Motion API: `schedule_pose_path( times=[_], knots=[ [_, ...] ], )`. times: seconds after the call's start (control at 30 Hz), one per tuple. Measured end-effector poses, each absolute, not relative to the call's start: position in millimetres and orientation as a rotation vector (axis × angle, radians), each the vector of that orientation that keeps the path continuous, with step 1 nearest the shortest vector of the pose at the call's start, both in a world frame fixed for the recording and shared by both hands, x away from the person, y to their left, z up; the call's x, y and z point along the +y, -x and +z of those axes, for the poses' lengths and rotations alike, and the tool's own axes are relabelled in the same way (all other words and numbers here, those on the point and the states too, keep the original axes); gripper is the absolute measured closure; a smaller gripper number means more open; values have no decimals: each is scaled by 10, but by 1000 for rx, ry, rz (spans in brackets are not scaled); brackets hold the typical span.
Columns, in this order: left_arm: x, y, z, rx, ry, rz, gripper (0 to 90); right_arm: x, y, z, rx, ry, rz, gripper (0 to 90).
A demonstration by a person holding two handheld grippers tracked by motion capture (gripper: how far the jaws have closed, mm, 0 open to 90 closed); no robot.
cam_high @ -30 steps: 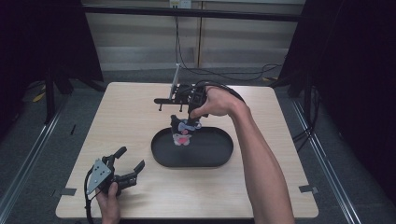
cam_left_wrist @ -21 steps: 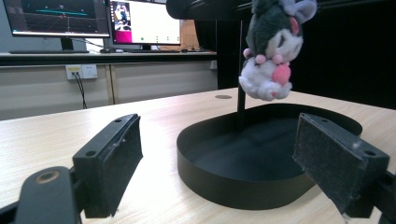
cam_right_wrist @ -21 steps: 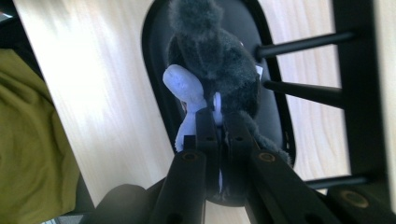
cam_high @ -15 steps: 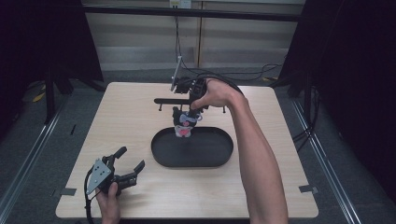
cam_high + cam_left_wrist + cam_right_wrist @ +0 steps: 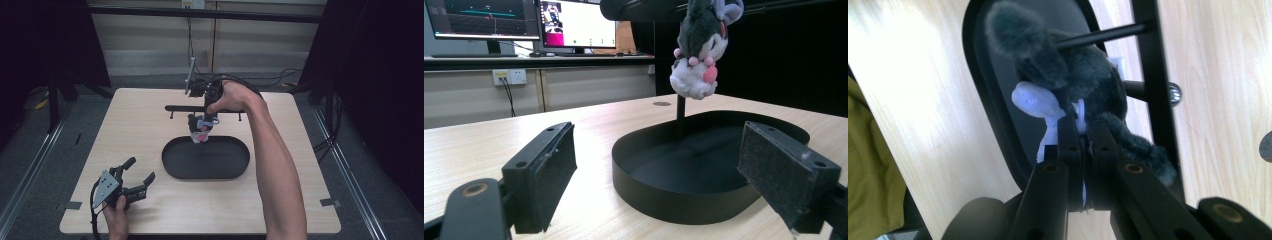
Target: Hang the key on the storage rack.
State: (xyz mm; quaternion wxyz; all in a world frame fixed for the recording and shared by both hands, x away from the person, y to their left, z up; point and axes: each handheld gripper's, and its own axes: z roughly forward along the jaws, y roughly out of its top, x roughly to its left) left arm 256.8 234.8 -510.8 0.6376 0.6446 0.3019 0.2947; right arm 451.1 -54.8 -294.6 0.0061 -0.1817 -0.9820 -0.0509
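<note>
A grey, white and pink plush toy (image 5: 200, 132) hangs head down over the far rim of the black oval tray (image 5: 170, 167), just in front of the black bar rack (image 5: 180, 108). My right gripper (image 5: 204, 120) is shut on it from above. In the right gripper view the jaws (image 5: 1080, 130) pinch the plush toy (image 5: 1083, 65) at its pale loop, beside the rack's bar (image 5: 1155, 75). My left gripper (image 5: 140, 169) rests open on the table's front left. Its view shows its pads (image 5: 549, 165) wide apart, with the plush toy (image 5: 696, 55) hanging over the tray (image 5: 659, 195).
The wooden table (image 5: 125, 125) has bare room left and right of the tray. A thin grey rod (image 5: 189, 76) stands behind the rack. Monitors (image 5: 574, 22) and a desk are in the background of the left gripper view. Cables trail off the table's far edge.
My right gripper has lifted the plush toy and carried it back from above the tray toward the rack's bar. The left gripper has stayed where it was.
</note>
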Motion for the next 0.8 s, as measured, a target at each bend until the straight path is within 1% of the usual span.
schedule_pose_path(
  times=[0.1,0.8],
  knots=[
    [2347,-2568,-5109,689,-1472,672,152,-558,-4538,-2965,-3073,594,-116,877],
    [2344,-2567,-5109,683,-1473,661,152,-539,-4598,-2993,-3088,559,-116,872]
  ],
)
